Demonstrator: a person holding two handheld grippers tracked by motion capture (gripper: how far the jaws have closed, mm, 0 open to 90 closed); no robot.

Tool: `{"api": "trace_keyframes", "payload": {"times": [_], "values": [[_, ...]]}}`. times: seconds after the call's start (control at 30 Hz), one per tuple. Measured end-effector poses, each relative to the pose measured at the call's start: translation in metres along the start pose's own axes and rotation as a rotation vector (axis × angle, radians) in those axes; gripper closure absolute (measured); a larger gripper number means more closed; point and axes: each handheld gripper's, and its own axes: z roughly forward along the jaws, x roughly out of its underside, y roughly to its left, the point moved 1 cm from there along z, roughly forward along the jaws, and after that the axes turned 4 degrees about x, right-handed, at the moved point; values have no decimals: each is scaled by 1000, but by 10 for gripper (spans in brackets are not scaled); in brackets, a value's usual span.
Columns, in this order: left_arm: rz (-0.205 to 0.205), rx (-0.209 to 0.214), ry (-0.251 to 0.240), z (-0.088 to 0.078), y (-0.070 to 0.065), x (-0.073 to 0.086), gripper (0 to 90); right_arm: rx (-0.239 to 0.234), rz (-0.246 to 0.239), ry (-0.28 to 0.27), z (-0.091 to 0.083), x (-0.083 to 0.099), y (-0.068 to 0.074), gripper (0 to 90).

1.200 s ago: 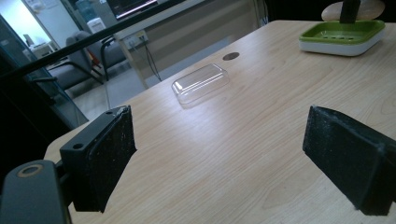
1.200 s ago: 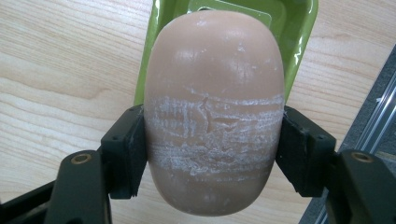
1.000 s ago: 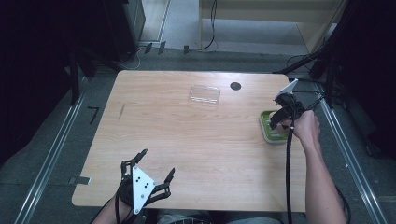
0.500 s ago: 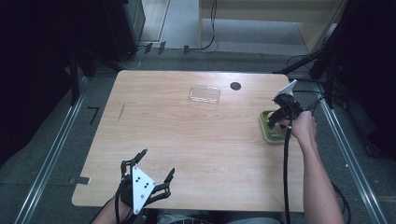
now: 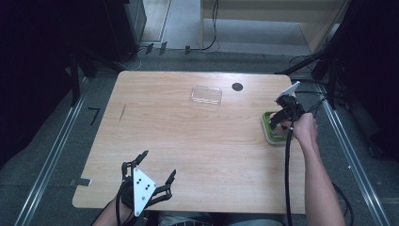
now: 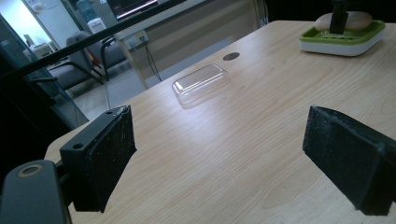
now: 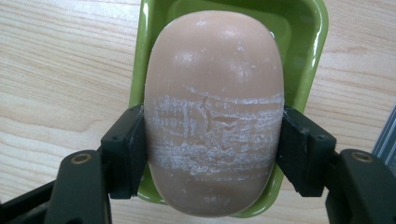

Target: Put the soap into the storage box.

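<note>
The soap bar (image 7: pixel 214 112) lies in the green dish (image 7: pixel 303 60), and the right gripper (image 7: pixel 212 154) has its two jaws pressed against the bar's two long sides, so it is closed on the soap; the bar's long axis runs straight away from this gripper, along the dish, and its far rounded end points forward from the jaws; its top is pale pink with white scratches across the middle. The near end of the bar covers the near rim of the dish; green wall shows to the left, to the right and beyond the bar, with only a narrow gap on each side; outside the dish there is bare wooden table (image 7: pixel 56 70) on both sides of the jaws. In the high view the dish (image 5: pixel 266 123) sits near the table's right edge (image 5: pixel 310 155), and the hand (image 5: pixel 305 129) and gripper (image 5: pixel 281 120) hide most of it, so the soap is hard to make out there.

The left gripper (image 6: pixel 219 158) has its jaws wide apart and holds nothing; in front of it the table is open; well ahead lies a clear plastic lid (image 6: pixel 201 83), and further, to the right, the dish (image 6: pixel 343 39); near the lid is a small dark round hole (image 6: pixel 231 56). In the high view this gripper (image 5: pixel 155 176) is near the table's front edge.
</note>
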Motion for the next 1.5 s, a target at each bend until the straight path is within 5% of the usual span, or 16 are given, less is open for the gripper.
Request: {"api": "trace_keyframes", "payload": {"times": [1.5], "values": [[2, -1, 1, 0, 0, 0, 99, 32, 33, 14, 20, -3, 3, 333]]}}
